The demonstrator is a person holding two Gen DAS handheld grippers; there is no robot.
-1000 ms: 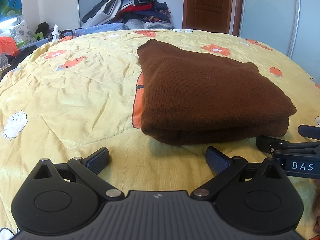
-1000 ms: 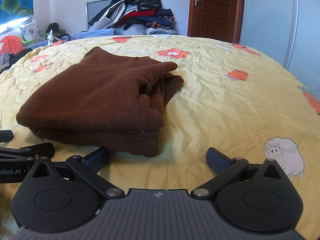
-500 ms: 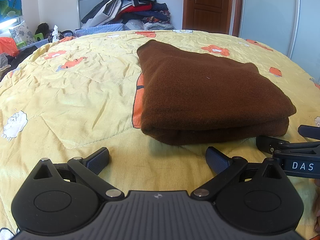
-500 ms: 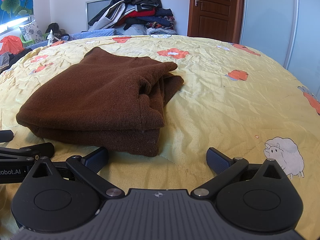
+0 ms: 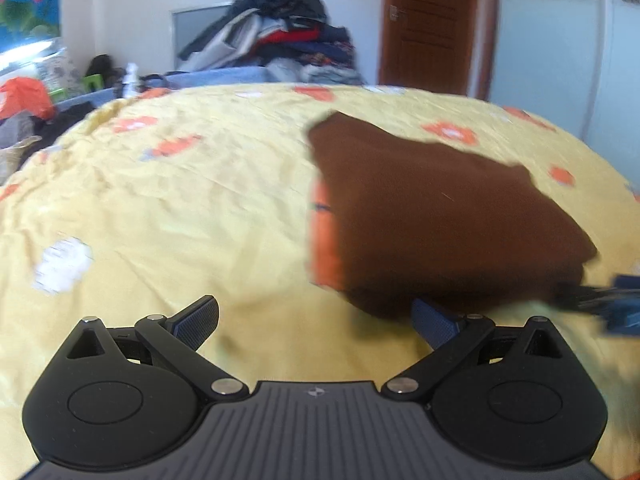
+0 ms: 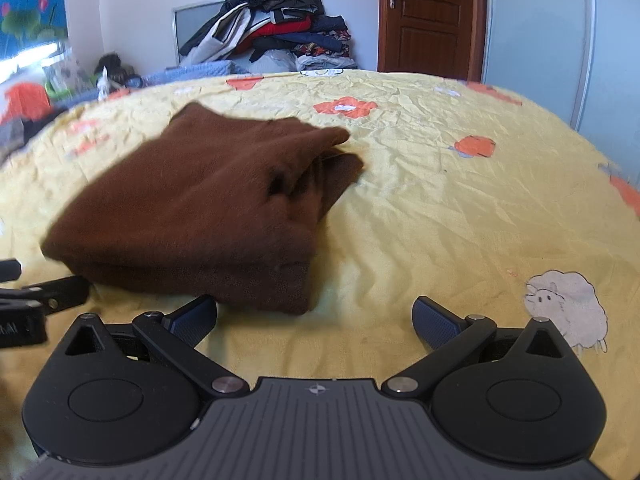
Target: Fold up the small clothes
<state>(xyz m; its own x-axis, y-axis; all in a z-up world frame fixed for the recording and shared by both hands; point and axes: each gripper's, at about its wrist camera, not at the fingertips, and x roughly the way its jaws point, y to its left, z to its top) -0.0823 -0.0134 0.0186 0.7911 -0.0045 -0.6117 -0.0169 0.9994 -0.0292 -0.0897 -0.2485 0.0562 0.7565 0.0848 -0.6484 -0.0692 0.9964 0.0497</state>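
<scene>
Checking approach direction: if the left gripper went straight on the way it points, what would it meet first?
Probably the near left corner of the folded brown knit garment, by its right jaw; its left jaw faces bare yellow bedspread. Blur leaves depth unclear.

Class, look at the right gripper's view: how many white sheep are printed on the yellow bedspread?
1. The white sheep sits on the yellow bedspread near the front right, right of the brown folded garment. Others may be hidden under the garment or the right gripper.
</scene>
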